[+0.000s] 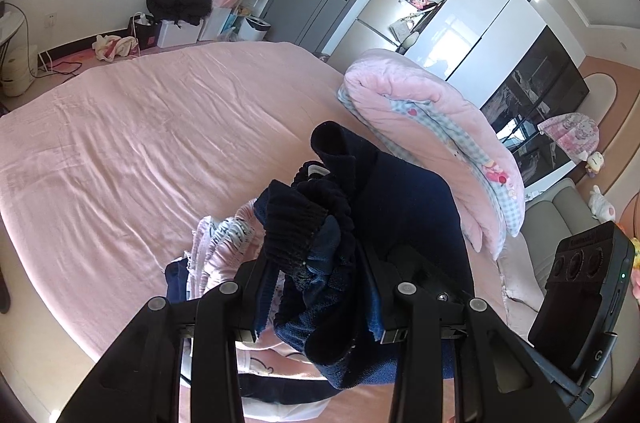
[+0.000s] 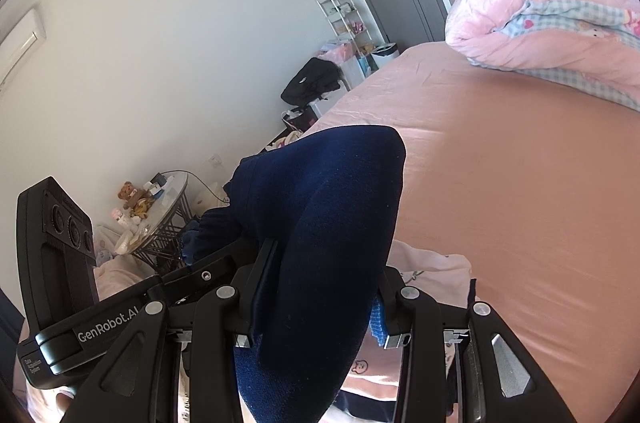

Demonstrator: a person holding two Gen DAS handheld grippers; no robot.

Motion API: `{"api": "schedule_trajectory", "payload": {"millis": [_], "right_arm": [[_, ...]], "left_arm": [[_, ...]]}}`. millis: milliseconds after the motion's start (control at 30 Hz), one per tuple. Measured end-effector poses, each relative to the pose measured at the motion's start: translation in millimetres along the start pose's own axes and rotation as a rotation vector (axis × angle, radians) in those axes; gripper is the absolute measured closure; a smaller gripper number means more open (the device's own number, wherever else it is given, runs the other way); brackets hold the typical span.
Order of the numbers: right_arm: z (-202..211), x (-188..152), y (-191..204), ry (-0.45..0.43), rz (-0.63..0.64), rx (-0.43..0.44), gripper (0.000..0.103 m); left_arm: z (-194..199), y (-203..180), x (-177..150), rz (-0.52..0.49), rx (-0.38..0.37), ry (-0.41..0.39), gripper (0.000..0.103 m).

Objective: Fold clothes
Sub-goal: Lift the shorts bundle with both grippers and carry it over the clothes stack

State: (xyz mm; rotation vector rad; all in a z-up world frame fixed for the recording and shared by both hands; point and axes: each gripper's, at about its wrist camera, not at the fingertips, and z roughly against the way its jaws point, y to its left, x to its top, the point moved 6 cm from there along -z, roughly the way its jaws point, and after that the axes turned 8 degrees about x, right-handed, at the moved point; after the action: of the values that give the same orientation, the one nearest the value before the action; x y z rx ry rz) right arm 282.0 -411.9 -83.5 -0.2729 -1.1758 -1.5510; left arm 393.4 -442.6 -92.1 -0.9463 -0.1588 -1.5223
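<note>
A dark navy knit garment (image 1: 400, 207) is bunched and lifted above the pink bed (image 1: 140, 127). My left gripper (image 1: 316, 271) is shut on its ribbed, crumpled edge, which spills out between the fingers. In the right wrist view the same navy garment (image 2: 332, 207) rises in a thick fold from my right gripper (image 2: 320, 295), which is shut on it. The left gripper's body (image 2: 60, 263) shows at the left of that view. Under the lifted garment lie pale pink and patterned clothes (image 1: 224, 239), also seen below the right gripper as pink clothes (image 2: 424, 271).
A folded pink quilt with a blue checked lining (image 1: 440, 127) lies on the bed to the right. The bed sheet (image 2: 520, 183) spreads wide beyond. A round glass side table (image 2: 160, 207), a black bag (image 1: 178, 1), a shelf and a grey door stand off the bed.
</note>
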Motion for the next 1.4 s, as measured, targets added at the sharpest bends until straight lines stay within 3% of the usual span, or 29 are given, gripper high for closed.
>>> {"api": "schedule_trajectory", "payload": {"millis": [467, 733, 933, 1067, 1133, 1267, 1400], "right_arm": [[-24, -8, -21, 0.022, -0.080, 0.045, 0.062], [-43, -30, -48, 0.075, -0.182, 0.118, 0.062], [-47, -37, -65, 0.079, -0.266, 0.133, 0.062], [-41, -32, -70, 0.056, -0.289, 0.132, 0.062], [-34, -26, -65, 0.027, -0.242, 0.125, 0.062], [-15, -4, -51, -0.031, -0.143, 0.101, 0.062], [-11, 9, -56, -0.042, -0.191, 0.111, 0.062]], "left_arm": [[-19, 10, -3, -0.024, 0.011, 0.028, 0.069], [-39, 37, -19, 0.071, -0.013, 0.087, 0.068], [-44, 35, -24, 0.063, 0.004, 0.086, 0.067], [-39, 30, -21, 0.094, 0.005, 0.091, 0.067], [-27, 21, -13, 0.094, -0.012, 0.064, 0.068], [-8, -8, 9, -0.013, -0.013, 0.003, 0.068], [-13, -12, 19, -0.005, -0.013, 0.014, 0.068]]}}
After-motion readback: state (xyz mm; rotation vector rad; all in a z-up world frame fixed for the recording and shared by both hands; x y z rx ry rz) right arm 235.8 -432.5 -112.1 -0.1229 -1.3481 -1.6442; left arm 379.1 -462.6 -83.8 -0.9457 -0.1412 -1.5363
